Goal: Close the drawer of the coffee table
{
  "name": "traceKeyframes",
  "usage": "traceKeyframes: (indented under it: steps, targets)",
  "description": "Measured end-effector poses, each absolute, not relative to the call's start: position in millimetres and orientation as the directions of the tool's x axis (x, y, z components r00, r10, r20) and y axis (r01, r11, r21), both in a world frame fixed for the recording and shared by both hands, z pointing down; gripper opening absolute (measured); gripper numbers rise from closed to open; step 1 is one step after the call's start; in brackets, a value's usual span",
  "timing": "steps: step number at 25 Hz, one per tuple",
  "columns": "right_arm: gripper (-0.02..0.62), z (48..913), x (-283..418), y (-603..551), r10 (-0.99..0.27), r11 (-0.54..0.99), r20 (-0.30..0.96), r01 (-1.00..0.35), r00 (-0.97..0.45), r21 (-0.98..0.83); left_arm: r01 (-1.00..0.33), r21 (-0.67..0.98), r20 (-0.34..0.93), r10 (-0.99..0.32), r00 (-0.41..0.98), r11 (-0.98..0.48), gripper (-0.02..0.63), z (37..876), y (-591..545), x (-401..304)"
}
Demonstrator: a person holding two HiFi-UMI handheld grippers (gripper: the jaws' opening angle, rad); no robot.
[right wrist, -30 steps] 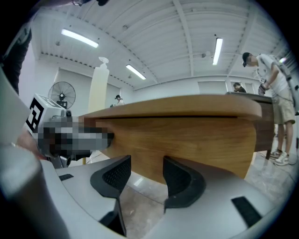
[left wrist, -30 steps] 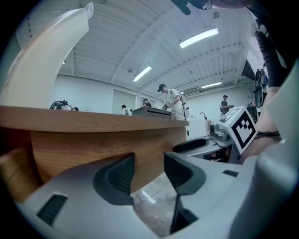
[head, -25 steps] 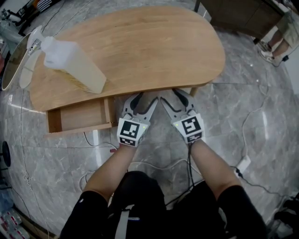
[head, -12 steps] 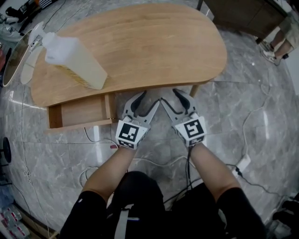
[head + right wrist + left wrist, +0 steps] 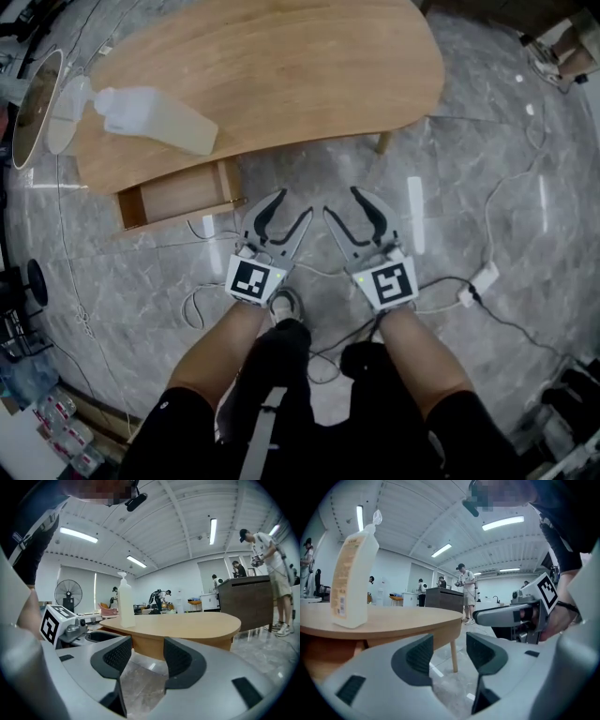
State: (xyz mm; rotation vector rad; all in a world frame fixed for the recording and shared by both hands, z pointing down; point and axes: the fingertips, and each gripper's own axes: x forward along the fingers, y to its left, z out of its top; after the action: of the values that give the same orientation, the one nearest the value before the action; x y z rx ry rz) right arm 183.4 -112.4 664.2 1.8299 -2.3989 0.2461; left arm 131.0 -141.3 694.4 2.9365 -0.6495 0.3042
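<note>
Drawer (image 5: 178,193) open, closing not begun; left gripper (image 5: 292,208) and right gripper (image 5: 343,202) hover apart from it, fingers spread, empty; next probably: push drawer front inward.

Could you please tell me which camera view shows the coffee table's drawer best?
The head view: the drawer stands pulled out, its inside visible. Both gripper views see the coffee table edge-on; the drawer cannot be made out there.

We see both grippers pulled back: left gripper (image 5: 294,203) and right gripper (image 5: 340,201), earlier with tips at the worktop (image 5: 281,75) edge beside the drawer (image 5: 183,192), now hang over the floor (image 5: 450,187). A shoe (image 5: 284,304) now shows between the arms.
</note>
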Motion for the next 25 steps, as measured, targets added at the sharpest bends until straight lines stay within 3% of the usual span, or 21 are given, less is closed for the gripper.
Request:
traceKeyframes:
  steps: [13,21,25]
  targets:
    - [0.213,544.3,142.2,-52.0,-0.93,0.281,0.219,-0.955,-0.296,-0.097,-0.588,0.049,0.34,-0.541,0.77,-0.807,0.204,603.9,-96.6,43.8]
    - [0.213,495.1,138.6,-38.7,-0.915,0.323,0.218,-0.94,-0.34,-0.111,-0.651,0.038,0.253,-0.623,0.74,-0.758,0.204,516.1,-77.7,35.3]
    - [0.213,465.2,116.1,-42.6,-0.896,0.409,0.138,-0.905,-0.423,-0.12,-0.593,0.063,0.176,-0.576,0.798,-0.803,0.204,473.2,-72.9,27.0]
